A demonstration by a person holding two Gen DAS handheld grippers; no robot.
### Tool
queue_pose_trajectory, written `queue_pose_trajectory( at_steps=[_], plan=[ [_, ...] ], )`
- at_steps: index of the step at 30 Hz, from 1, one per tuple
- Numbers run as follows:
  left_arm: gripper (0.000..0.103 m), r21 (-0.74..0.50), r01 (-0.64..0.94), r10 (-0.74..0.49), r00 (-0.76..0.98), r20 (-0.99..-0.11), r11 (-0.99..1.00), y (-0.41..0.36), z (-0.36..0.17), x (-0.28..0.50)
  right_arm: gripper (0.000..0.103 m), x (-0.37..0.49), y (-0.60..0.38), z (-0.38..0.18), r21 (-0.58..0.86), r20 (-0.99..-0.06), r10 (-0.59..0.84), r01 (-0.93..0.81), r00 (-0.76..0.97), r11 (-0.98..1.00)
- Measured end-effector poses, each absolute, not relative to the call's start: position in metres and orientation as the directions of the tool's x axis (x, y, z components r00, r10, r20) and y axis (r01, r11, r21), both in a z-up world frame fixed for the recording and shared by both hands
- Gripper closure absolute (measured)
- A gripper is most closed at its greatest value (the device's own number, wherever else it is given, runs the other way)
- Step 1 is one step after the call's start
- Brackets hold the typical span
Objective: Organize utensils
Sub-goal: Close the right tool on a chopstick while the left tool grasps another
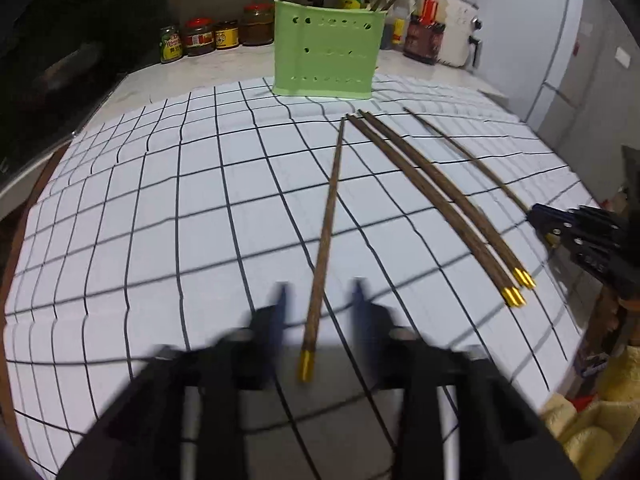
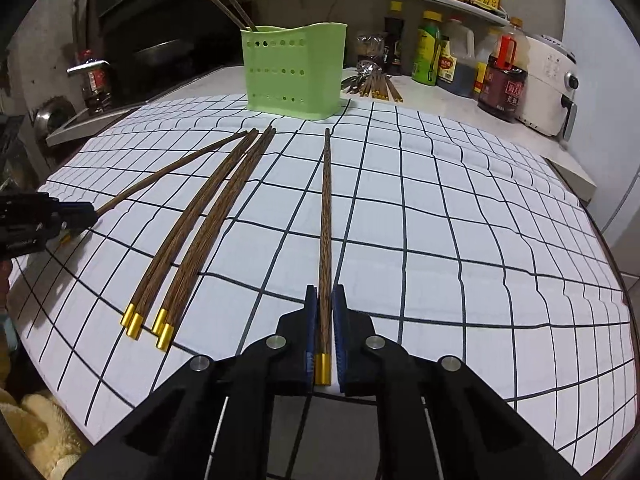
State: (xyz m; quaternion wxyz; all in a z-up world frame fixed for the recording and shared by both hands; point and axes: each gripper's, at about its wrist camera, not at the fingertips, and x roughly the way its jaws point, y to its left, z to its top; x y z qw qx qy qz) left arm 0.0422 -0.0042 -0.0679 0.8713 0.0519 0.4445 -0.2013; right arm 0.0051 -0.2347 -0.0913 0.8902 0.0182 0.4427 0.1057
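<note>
A green perforated holder (image 1: 326, 50) (image 2: 294, 70) stands at the back of the checked cloth with two chopsticks in it. My left gripper (image 1: 320, 300) is open, its blurred fingers either side of one brown gold-capped chopstick (image 1: 326, 232) lying on the cloth. My right gripper (image 2: 325, 312) is shut on another chopstick (image 2: 326, 216) near its gold end; in the left wrist view it (image 1: 536, 216) shows at the right edge. Several more chopsticks (image 2: 192, 232) (image 1: 440, 200) lie side by side between the two grippers.
Jars and sauce bottles (image 1: 212, 36) (image 2: 460, 60) line the counter behind the holder. A white appliance (image 2: 552, 84) stands at the back right. Spare chopsticks and spoons (image 2: 372, 82) lie behind the holder. A yellow towel (image 1: 592, 420) sits off the table edge.
</note>
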Motion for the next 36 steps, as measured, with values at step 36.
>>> queue_pose_trajectory(
  at_steps=[36],
  plan=[
    [0.089,-0.072,0.336,-0.270,0.592,-0.759,0.939,-0.025,-0.074,0.051,0.089,-0.018,-0.228,-0.096,0.175,-0.711,0.177,-0.072,0.681,0.982]
  ],
)
